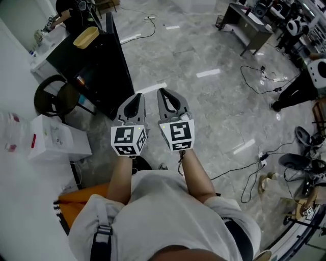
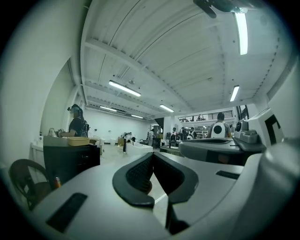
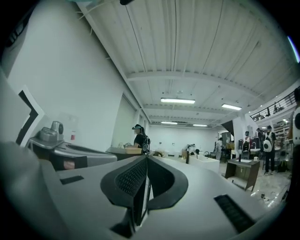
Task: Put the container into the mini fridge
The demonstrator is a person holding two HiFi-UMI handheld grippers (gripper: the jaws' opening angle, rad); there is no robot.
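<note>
A shallow yellow container [image 1: 85, 36] sits on top of a black mini fridge [image 1: 97, 66] at the upper left, also in the left gripper view as the container [image 2: 78, 140] on the fridge [image 2: 70, 161]. In the right gripper view the container [image 3: 132, 150] is small and far off. My left gripper [image 1: 137, 97] and right gripper [image 1: 164, 93] are held side by side over the grey floor, right of the fridge and well short of the container. Both are shut with nothing between the jaws, as the left gripper [image 2: 153, 155] and right gripper [image 3: 146, 158] views show.
A round dark chair [image 1: 53, 97] and a white box [image 1: 56, 137] stand left of me beside the fridge. A person [image 1: 71, 10] stands behind the fridge. Cables [image 1: 254, 171] lie on the floor to the right, and a grey table [image 1: 249, 23] stands at the far right.
</note>
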